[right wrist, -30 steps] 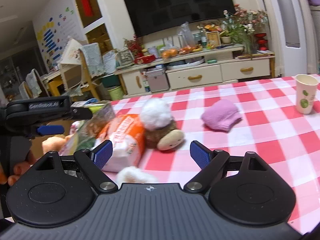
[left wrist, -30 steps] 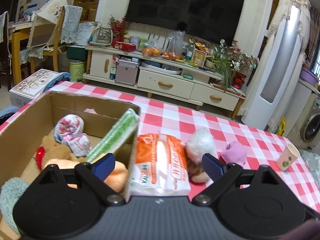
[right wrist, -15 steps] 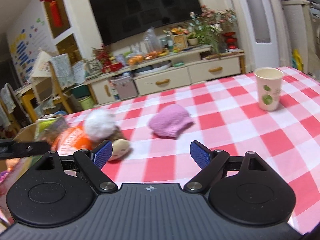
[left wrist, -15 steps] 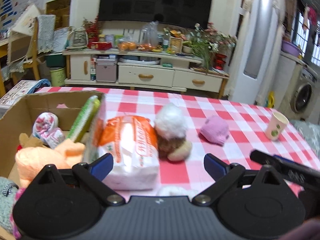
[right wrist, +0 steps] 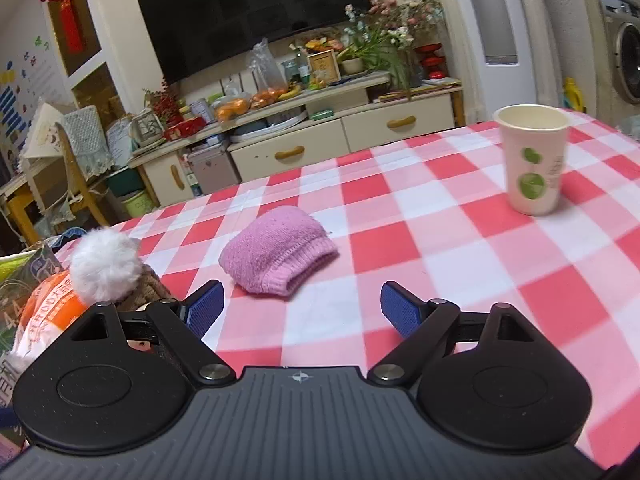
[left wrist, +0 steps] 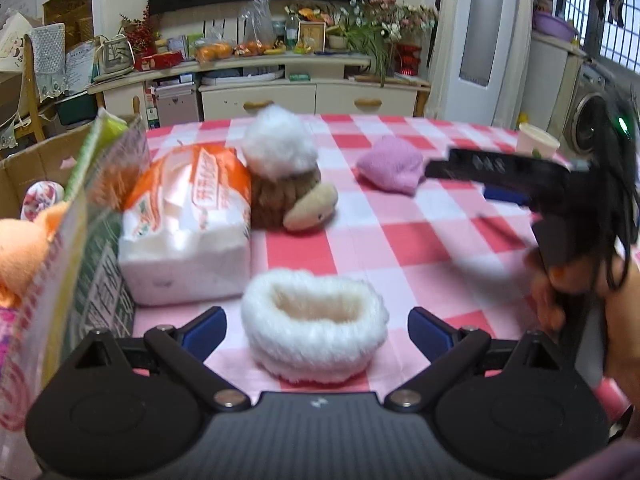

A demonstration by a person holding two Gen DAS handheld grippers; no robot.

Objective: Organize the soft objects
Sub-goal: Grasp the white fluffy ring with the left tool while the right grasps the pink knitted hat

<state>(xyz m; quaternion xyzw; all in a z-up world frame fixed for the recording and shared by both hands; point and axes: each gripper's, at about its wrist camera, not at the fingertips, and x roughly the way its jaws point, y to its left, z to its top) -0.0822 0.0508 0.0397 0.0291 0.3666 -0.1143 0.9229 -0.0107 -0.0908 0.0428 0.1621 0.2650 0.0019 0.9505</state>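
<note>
My left gripper (left wrist: pixel 316 326) is open, its blue pads on either side of a white fluffy ring-shaped soft item (left wrist: pixel 314 330) on the checked tablecloth. Behind it lie an orange-and-white soft pack (left wrist: pixel 188 224), a brown knit hat with a white pompom (left wrist: pixel 286 176) and a pink knit hat (left wrist: pixel 390 170). My right gripper (right wrist: pixel 302 308) is open and empty, just short of the pink knit hat (right wrist: pixel 276 256); the pompom hat (right wrist: pixel 110 266) is at its left. The right gripper shows blurred at the right of the left wrist view (left wrist: pixel 516 184).
A cardboard box (left wrist: pixel 44 152) with soft toys, including an orange plush (left wrist: pixel 24 248), stands at the left table edge. A paper cup (right wrist: pixel 532 160) stands at the far right of the table. A TV cabinet (right wrist: pixel 320 136) lies beyond the table.
The left gripper swung right, away from the box, and came down around the white fluffy ring. The right gripper moved right and forward towards the pink hat.
</note>
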